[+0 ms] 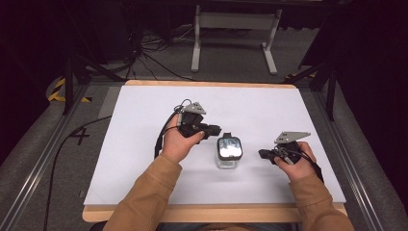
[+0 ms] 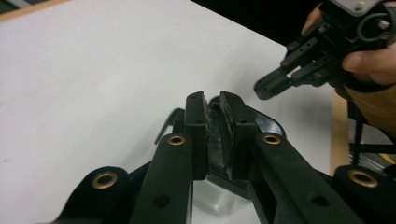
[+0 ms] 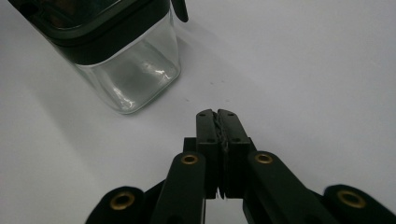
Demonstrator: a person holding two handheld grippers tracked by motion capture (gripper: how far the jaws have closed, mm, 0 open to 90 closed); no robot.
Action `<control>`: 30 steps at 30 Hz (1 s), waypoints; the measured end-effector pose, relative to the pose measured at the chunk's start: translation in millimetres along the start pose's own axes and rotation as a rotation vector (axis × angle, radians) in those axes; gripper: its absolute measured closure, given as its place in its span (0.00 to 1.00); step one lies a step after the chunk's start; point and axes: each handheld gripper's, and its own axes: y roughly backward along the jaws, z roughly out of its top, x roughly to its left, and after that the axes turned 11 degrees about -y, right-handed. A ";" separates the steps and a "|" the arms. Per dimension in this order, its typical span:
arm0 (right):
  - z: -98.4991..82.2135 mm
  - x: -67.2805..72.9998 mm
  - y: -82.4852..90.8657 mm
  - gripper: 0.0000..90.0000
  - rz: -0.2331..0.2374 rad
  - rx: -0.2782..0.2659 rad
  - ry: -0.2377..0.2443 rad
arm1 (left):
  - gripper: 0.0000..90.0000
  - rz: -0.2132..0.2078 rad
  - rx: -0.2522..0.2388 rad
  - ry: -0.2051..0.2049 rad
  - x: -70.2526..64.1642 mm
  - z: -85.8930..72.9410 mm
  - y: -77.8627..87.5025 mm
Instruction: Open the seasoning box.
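A clear square jar (image 1: 228, 159) with a black-rimmed lid (image 1: 229, 147) stands mid-table. My left gripper (image 1: 215, 130) reaches it from the upper left. In the left gripper view the jaws (image 2: 213, 100) are pressed together on a dark edge of the lid (image 2: 266, 122), with the clear jar body (image 2: 212, 200) below them. My right gripper (image 1: 262, 153) hovers just right of the jar, apart from it and pointing at it. Its jaws (image 3: 216, 113) are shut with nothing between them, and the jar (image 3: 135, 70) sits ahead to the left. The right gripper (image 2: 264, 88) also appears in the left gripper view.
The white table top (image 1: 144, 144) has a wooden front edge (image 1: 192, 212). A white metal stand (image 1: 235, 21) and cables lie on the floor behind the table. Rails run along both sides.
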 end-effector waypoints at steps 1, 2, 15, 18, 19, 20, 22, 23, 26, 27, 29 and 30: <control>0.0 -0.4 0.4 0.99 0.000 -0.003 -0.002 | 0.92 0.001 -0.002 0.000 1.3 1.2 -3.1; 0.0 -0.5 0.9 0.99 0.003 -0.006 -0.004 | 0.93 -0.001 -0.003 0.001 2.4 2.2 -6.0; -0.2 -2.1 1.9 0.98 0.004 -0.010 0.000 | 0.97 -0.010 0.011 0.055 17.9 -1.8 -38.6; -0.3 -1.9 1.5 0.98 0.003 -0.010 0.001 | 0.98 -0.022 0.034 0.051 15.9 -2.0 -41.8; -0.4 -1.9 1.4 0.98 0.003 -0.010 0.000 | 0.98 -0.024 0.027 0.053 15.6 -2.0 -42.9; -0.4 -1.8 1.3 0.98 0.003 -0.009 -0.001 | 0.98 -0.026 0.028 0.053 15.5 -1.8 -43.6; -0.4 -1.6 1.2 0.98 0.003 -0.007 0.000 | 0.99 -0.021 0.035 0.052 15.5 -1.6 -45.3; -0.4 -1.3 0.9 0.98 0.003 -0.007 0.003 | 0.99 -0.021 0.040 0.051 15.7 -1.8 -46.1; -0.2 -0.9 0.9 0.98 0.003 -0.007 0.002 | 1.00 -0.027 0.044 0.056 16.6 -2.3 -48.3; -0.2 -0.9 1.0 0.98 0.002 -0.008 0.003 | 1.00 -0.027 0.045 0.056 16.6 -2.1 -48.4; -0.3 -1.0 1.2 0.98 0.002 -0.009 0.004 | 1.00 -0.027 0.047 0.056 16.5 -1.9 -48.3; -0.3 -1.1 1.3 0.98 0.002 -0.009 0.004 | 1.00 -0.026 0.047 0.058 16.4 -1.8 -48.4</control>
